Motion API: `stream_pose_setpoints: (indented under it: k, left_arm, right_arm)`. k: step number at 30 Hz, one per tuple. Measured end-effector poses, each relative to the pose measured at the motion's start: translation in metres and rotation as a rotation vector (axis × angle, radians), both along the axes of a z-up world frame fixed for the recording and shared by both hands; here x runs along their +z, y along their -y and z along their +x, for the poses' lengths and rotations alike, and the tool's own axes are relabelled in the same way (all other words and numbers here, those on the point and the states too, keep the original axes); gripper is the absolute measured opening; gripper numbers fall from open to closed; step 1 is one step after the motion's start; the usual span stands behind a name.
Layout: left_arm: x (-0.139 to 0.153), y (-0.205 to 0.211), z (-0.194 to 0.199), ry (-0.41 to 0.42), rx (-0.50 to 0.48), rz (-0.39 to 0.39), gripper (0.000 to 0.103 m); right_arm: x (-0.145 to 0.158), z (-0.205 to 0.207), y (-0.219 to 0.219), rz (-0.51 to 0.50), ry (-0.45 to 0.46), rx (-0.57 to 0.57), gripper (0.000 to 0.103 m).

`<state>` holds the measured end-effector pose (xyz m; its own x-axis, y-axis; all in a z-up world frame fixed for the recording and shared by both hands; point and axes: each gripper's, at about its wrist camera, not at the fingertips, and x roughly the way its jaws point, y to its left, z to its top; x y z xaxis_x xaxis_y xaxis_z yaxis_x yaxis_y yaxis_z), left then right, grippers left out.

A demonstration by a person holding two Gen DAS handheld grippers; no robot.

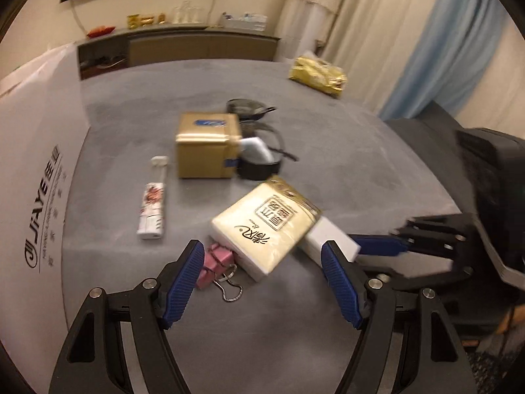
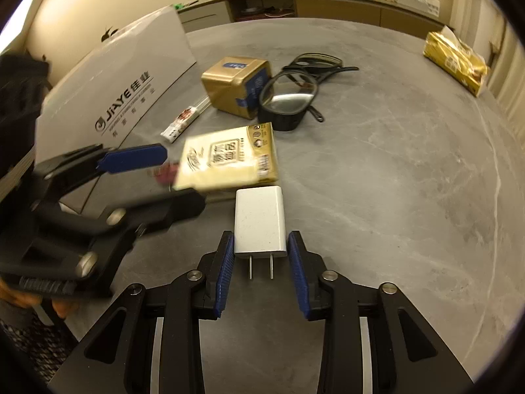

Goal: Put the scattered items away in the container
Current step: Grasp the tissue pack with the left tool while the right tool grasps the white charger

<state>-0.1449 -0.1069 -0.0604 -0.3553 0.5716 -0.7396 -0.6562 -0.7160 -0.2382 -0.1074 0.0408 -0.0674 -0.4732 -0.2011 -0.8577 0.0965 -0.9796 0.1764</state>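
Tissue pack (image 1: 265, 226) serves as the landmark in the left wrist view: it lies flat on the grey counter (image 1: 344, 138), with a pink binder clip (image 1: 213, 264) tucked against its near corner and a white charger (image 1: 328, 239) touching its right edge. The left gripper (image 1: 262, 282) hangs just short of the pack, jaws wide and holding nothing, probably lined up to take the pack or the clip. Beyond the pack stand a gold box (image 1: 205, 146) and a dark pair of goggles (image 1: 262, 154); to the pack's left lies a slim white tube (image 1: 152, 210), and further left rises the big white carton (image 1: 36, 177), likely the container meant for everything. In the right wrist view the right gripper (image 2: 261, 262) straddles the charger (image 2: 259, 220), which lies just this side of the tissue pack (image 2: 229, 161) with its prongs pointing back at the camera. The jaws sit narrow, just beside the charger's flanks, but whether they already pinch it I cannot tell. The left gripper (image 2: 170, 174) reaches in from the pack's left.
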Motion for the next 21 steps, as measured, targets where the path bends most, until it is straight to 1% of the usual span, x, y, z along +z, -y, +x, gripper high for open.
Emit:
stream_pose_setpoints:
  k: [2,4,7,9,11,14,15,16,17,19,21]
  left_arm:
    - [0.005,-0.006,0.007,-0.080,-0.009,-0.046,0.075]
    - [0.005,-0.013,0.008,-0.157,-0.004,-0.096,0.075]
    - [0.003,-0.023,0.003,-0.210,-0.009,-0.141,0.075]
    - [0.004,-0.026,-0.002,-0.235,-0.022,-0.150,0.075]
    - [0.001,-0.032,-0.005,-0.236,-0.056,-0.165,0.075]
    - [-0.003,-0.042,-0.011,-0.201,-0.098,-0.174,0.075]
    - [-0.004,-0.045,-0.013,-0.180,-0.109,-0.169,0.074]
    - [-0.005,-0.047,-0.014,-0.152,-0.120,-0.156,0.066]
    - [-0.004,-0.047,-0.014,-0.141,-0.121,-0.146,0.060]
    - [-0.003,-0.050,-0.013,-0.147,-0.122,-0.153,0.060]
    - [-0.004,-0.055,-0.010,-0.175,-0.126,-0.170,0.063]
  right_arm:
    - [0.000,0.000,-0.003,0.009,-0.010,-0.009,0.041]
    - [0.000,-0.003,-0.004,0.025,-0.023,-0.014,0.041]
    - [-0.001,-0.005,-0.006,0.038,-0.039,-0.016,0.042]
    - [-0.001,-0.004,-0.007,0.035,-0.044,-0.009,0.042]
    - [-0.001,-0.002,-0.006,0.048,-0.052,0.001,0.042]
    - [0.000,0.000,-0.010,0.054,-0.061,0.003,0.041]
    - [0.001,0.000,-0.012,0.050,-0.061,0.001,0.036]
    - [0.002,0.001,-0.014,0.050,-0.062,-0.005,0.033]
    - [0.003,0.002,-0.017,0.053,-0.063,-0.011,0.033]
    - [0.004,0.002,-0.020,0.042,-0.062,-0.014,0.033]
    - [0.004,0.002,-0.022,0.031,-0.070,-0.014,0.036]
